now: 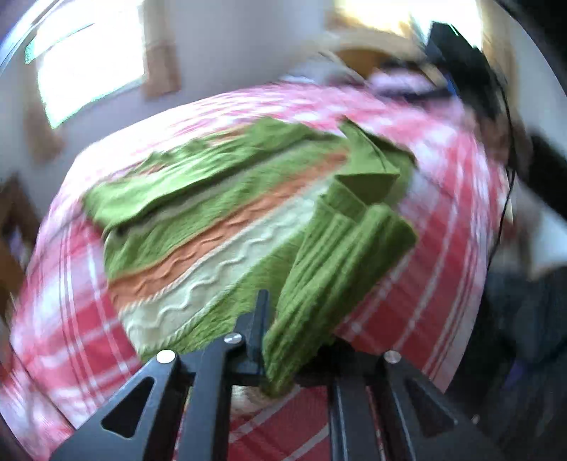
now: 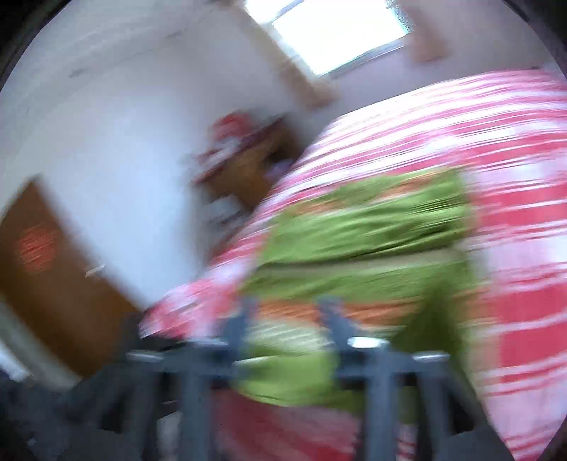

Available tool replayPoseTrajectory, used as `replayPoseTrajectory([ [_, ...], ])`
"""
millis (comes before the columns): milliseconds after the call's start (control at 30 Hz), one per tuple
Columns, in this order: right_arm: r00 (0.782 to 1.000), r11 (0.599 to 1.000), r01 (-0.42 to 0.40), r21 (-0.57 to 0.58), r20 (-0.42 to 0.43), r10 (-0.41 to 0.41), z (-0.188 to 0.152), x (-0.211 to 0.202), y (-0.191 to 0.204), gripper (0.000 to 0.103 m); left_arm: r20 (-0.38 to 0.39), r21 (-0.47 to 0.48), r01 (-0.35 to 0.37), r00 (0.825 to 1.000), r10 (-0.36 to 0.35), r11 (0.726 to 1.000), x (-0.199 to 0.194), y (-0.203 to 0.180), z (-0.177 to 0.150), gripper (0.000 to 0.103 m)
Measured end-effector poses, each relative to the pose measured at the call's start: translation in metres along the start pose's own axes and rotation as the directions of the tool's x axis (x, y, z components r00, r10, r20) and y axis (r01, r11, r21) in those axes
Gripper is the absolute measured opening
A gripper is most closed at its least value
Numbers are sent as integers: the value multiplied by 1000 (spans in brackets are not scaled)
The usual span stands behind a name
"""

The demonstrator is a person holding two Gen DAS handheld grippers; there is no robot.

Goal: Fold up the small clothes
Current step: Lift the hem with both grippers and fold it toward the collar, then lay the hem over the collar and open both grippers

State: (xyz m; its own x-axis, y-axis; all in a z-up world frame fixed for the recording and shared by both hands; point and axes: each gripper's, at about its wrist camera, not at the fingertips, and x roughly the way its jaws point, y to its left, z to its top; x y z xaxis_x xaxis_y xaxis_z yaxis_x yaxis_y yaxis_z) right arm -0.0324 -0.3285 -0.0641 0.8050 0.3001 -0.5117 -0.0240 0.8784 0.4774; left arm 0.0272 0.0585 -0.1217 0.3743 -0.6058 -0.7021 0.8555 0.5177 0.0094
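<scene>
Left wrist view takes in most of the room: a pale wall [image 1: 219, 46] with a bright window [image 1: 88, 71] flanked by tan curtains [image 1: 161, 67], and below it a bed spread with a red, pink and white plaid blanket [image 1: 443, 255] that fills the middle of the picture. At the far head of the bed lies a blurred heap of pale bedding, and at the right edge stand dark shapes with a thin black cable [image 1: 505, 212] running down over the blanket; what they are cannot be told. On the blanket lies the green sweater [image 1: 212, 220], with orange and cream bands across its body, its collar toward the far right and one sleeve folded across the upper part. The other sleeve [image 1: 329, 269] rises from the body toward the camera, and the left gripper [image 1: 280, 354] is clamped on its cuff end, the knit bunched between the black fingers.

Right wrist view is heavily smeared. It shows the same wall, the window [image 2: 336, 32], a brown wooden door [image 2: 46, 280] at the lower left and a wooden stand [image 2: 244, 177] with reddish things on it beside the bed. The right gripper [image 2: 287, 315] hangs low over the sweater's [image 2: 372, 241] near edge, its grey fingers spread with striped knit visible in the gap; whether they touch the cloth cannot be told.
</scene>
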Motion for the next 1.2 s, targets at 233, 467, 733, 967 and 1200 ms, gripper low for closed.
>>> replayPoseTrajectory([
  [233, 986, 990, 115, -85, -115, -124, -14, 35, -33, 79, 44, -193, -16, 999, 25, 981, 1, 22, -5, 14],
  [467, 941, 967, 184, -174, -254, -224, -32, 99, -46, 28, 48, -311, -25, 998, 42, 950, 14, 35, 0, 56],
  [733, 962, 978, 205, -46, -175, -210, -37, 67, -67, 12, 53, -491, 32, 999, -7, 870, 21, 64, -10, 19],
  [967, 958, 981, 194, -22, -212, -194, -34, 73, -71, 16, 6, -439, -40, 999, 47, 898, 30, 51, 1, 29],
  [1200, 955, 987, 153, -55, -249, -162, -25, 89, -66, 55, 20, -490, -38, 998, 55, 871, 33, 55, 1, 33],
])
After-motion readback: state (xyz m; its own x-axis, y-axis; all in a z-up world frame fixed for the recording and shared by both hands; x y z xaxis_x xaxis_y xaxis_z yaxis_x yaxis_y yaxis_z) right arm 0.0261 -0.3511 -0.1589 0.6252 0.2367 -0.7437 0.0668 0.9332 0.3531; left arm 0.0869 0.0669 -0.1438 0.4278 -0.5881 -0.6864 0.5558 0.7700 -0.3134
